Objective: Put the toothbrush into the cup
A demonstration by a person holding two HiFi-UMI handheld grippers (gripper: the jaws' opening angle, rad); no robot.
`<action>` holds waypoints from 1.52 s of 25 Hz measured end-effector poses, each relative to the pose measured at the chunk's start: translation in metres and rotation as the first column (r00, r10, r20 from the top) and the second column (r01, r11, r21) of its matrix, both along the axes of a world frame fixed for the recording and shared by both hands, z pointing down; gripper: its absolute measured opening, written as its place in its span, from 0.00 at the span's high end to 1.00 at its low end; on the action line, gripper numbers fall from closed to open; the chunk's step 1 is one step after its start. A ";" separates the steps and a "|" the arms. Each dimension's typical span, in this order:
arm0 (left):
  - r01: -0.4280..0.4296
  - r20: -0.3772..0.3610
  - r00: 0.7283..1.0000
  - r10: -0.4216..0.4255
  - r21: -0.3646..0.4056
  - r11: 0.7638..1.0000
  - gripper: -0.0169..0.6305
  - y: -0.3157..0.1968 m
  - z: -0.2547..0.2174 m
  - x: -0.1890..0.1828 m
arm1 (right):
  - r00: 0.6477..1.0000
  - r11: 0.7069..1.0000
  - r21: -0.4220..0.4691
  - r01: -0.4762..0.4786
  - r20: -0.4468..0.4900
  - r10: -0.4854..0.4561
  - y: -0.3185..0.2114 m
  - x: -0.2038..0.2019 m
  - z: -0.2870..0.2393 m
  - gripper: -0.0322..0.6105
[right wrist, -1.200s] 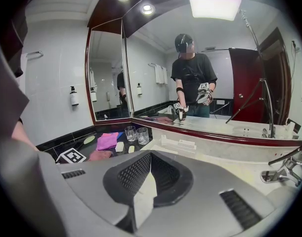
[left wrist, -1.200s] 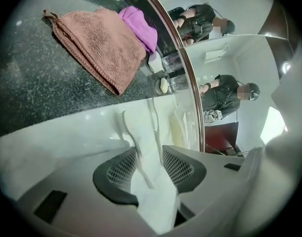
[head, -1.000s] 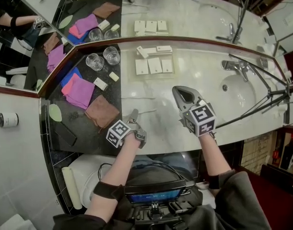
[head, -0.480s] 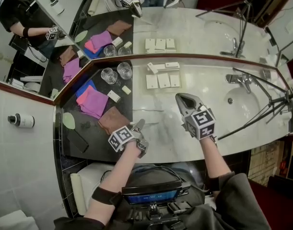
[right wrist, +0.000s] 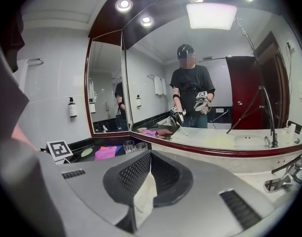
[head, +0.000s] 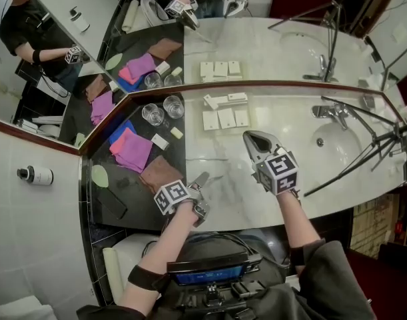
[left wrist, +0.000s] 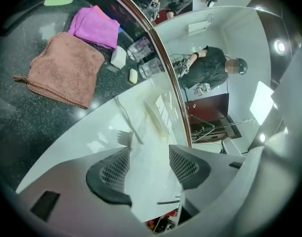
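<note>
Left claw (head: 202,180): carried on a left forearm (head: 170,239) that rises slantwise from the lower edge of the head view. It is tilted down toward the white desk (head: 290,122). Its jaws are opening and stand wide apart, with nothing between the pads, only bare desk in the gap. Toothbrush (left wrist: 127,120): white, lying flat on the desk just beyond the left claw's jaw tips, bristle end nearest the claw. It is well apart from the glass cups (head: 163,110), on the person's side of them. Glass cups: two, upright, side by side on the dark part of the desk, close against the mirror (head: 270,45). Right claw (head: 254,139): right of the cups and nearer the person, held above the white desk on a straight right forearm (head: 298,222), pointing toward the mirror with a slight downward tilt. Its jaws are closed together and hold nothing. Pink cloth (head: 133,149) and brown cloth (head: 160,172): flat on the dark desk, on the person's side of the cups.
</note>
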State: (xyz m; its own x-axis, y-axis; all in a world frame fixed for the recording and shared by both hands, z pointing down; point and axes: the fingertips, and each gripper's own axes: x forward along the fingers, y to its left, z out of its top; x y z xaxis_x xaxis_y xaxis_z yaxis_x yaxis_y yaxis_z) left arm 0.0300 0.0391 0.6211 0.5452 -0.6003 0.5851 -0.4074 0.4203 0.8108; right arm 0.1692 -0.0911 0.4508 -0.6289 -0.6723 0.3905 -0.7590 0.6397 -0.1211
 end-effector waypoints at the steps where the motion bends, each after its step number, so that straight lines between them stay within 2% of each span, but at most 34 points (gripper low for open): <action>1: -0.004 0.002 1.000 0.004 -0.009 1.000 0.59 0.001 0.000 0.000 | 1.000 1.000 0.000 0.000 0.000 0.000 0.000 0.000 0.000 0.92; 3: -0.002 0.001 1.000 0.002 -0.023 1.000 0.51 0.002 0.000 -0.002 | 1.000 1.000 0.001 -0.001 0.002 0.001 0.000 0.000 0.000 0.92; 6: -0.004 -0.006 1.000 0.004 -0.031 1.000 0.48 0.001 -0.001 -0.003 | 1.000 1.000 0.003 0.000 0.006 0.000 -0.001 0.000 -0.002 0.92; 8: -0.011 -0.023 1.000 0.010 -0.037 0.999 0.38 0.001 -0.001 -0.001 | 1.000 1.000 0.006 0.002 0.006 -0.002 -0.002 -0.001 -0.004 0.92; 15: -0.030 -0.059 0.998 0.028 -0.033 0.999 0.30 0.000 -0.001 0.007 | 1.000 1.000 0.004 0.002 0.003 -0.002 -0.002 -0.003 -0.001 0.92; 19: -0.051 -0.048 0.997 0.053 0.024 0.998 0.30 -0.008 -0.009 0.009 | 1.000 1.000 -0.001 0.002 0.001 -0.002 -0.001 -0.004 0.001 0.92; 22: -0.100 0.026 0.995 0.098 0.118 0.988 0.33 -0.019 -0.026 0.004 | 1.000 1.000 -0.005 0.002 0.000 -0.002 -0.001 -0.005 0.003 0.92; 25: -0.175 0.159 0.978 0.137 0.261 0.949 0.56 -0.033 -0.057 -0.006 | 1.000 1.000 -0.006 0.003 0.001 -0.003 0.000 -0.006 0.003 0.92; 26: -0.184 0.192 0.973 0.127 0.315 0.931 0.68 -0.038 -0.070 -0.011 | 1.000 1.000 -0.006 0.003 0.001 -0.003 0.001 -0.006 0.003 0.92; 27: -0.184 0.219 0.970 0.107 0.367 0.912 0.76 -0.042 -0.082 -0.018 | 1.000 1.000 -0.006 0.004 0.001 -0.004 0.001 -0.006 0.003 0.92; 29: -0.189 0.276 0.959 0.066 0.449 0.874 0.85 -0.049 -0.105 -0.035 | 1.000 1.000 -0.004 0.005 -0.001 -0.005 0.002 -0.006 0.002 0.92; 31: -0.219 0.342 0.939 0.043 0.497 0.840 0.96 -0.051 -0.122 -0.052 | 1.000 1.000 -0.004 0.003 -0.004 -0.003 0.003 -0.004 0.000 0.92; 35: -0.316 0.489 0.872 0.005 0.554 0.770 0.96 -0.052 -0.152 -0.086 | 1.000 1.000 -0.001 0.003 -0.008 -0.003 0.006 -0.002 -0.002 0.92; 38: -0.417 0.620 0.784 -0.022 0.552 0.722 0.96 -0.050 -0.170 -0.112 | 1.000 1.000 -0.004 0.002 -0.007 -0.002 0.010 -0.002 -0.003 0.92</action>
